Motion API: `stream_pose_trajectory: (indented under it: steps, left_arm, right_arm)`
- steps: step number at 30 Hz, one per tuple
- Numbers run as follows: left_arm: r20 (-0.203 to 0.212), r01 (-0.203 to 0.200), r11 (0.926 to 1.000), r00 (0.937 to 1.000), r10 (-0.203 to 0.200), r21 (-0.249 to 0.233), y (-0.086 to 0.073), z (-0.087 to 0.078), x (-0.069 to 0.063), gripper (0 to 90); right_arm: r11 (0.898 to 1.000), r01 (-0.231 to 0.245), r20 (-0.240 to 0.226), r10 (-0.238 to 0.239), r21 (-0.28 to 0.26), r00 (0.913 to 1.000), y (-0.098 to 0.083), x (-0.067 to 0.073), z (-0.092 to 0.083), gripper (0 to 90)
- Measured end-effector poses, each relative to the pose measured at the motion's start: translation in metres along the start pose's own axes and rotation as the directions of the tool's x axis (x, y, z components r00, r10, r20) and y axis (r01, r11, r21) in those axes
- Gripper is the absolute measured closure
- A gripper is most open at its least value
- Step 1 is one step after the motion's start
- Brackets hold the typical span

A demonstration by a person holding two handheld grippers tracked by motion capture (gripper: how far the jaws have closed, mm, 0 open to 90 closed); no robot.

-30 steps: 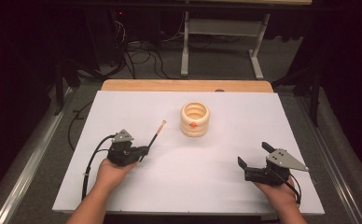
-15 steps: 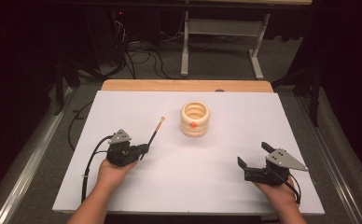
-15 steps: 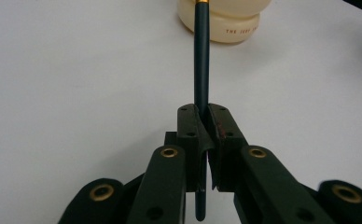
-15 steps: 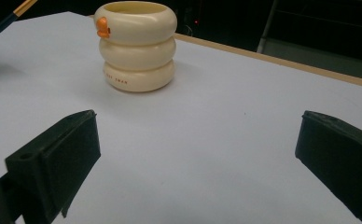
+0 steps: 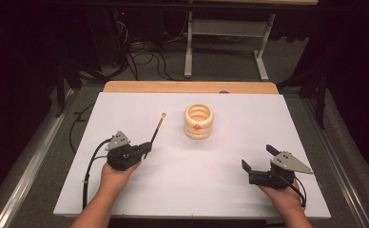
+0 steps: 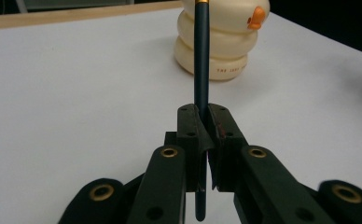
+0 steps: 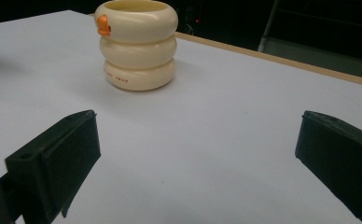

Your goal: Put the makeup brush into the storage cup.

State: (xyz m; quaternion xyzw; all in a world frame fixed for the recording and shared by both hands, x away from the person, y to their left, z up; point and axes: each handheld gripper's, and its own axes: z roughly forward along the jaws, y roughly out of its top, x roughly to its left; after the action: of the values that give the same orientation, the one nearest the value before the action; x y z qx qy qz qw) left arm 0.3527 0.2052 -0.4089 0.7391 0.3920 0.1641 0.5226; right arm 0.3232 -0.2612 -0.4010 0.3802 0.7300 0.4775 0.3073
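Plainly, each line below reads off this one moment.

Work in hand: carrying a dark pencil [image 5: 155, 133] toward the cream ringed holder [image 5: 198, 121], as I judge it.
Left gripper: the left gripper [image 5: 144, 148] has its jaws pinched tight on the pencil's lower shaft; in the left gripper view the pencil [image 6: 201, 60] rises straight out between the jaws.
Pencil: held above the white table [image 5: 173, 190], slanting up and away from the hand, its pale tip pointing to the far side, left of the holder and well apart from it.
Right gripper: the right gripper [image 5: 257, 164] sits low at the near right with jaws spread wide and nothing between them.
Holder: the holder [image 7: 137, 44] stands upright near the table's middle, mouth open, a small orange beak on its side.
Done: the pencil is picked up and firmly gripped.
Left: bringing it over the holder's mouth, tipping it upright, lowering it in and letting go.
Around: a wooden board edge [image 5: 187, 87] beyond the white sheet; cables and a metal stand on the floor behind.
In the way: nothing lies between pencil and holder.
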Motion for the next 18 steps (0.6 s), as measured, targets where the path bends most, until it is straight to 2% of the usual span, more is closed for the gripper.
stream_pose_trajectory:
  steps: [6,11,18]
  left_arm:
    - [0.007,-0.006,0.9989,1.0,0.007,-0.046,0.001,-0.002,-0.004,84.7]
    - [0.027,-0.016,0.9946,0.9995,0.019,-0.102,0.002,-0.005,-0.008,84.7]
    - [0.031,-0.034,0.9908,0.9988,0.039,-0.131,0.003,-0.006,-0.014,84.7]
  right_arm:
    - [1.0,0.002,-0.005,-0.002,-0.002,1.0,-0.001,-0.001,0.001,1.2]
    - [1.0,0.003,-0.003,-0.003,-0.001,1.0,0.0,0.0,0.001,1.2]
    - [1.0,0.002,-0.004,-0.002,-0.001,1.0,-0.001,0.0,0.001,1.2]
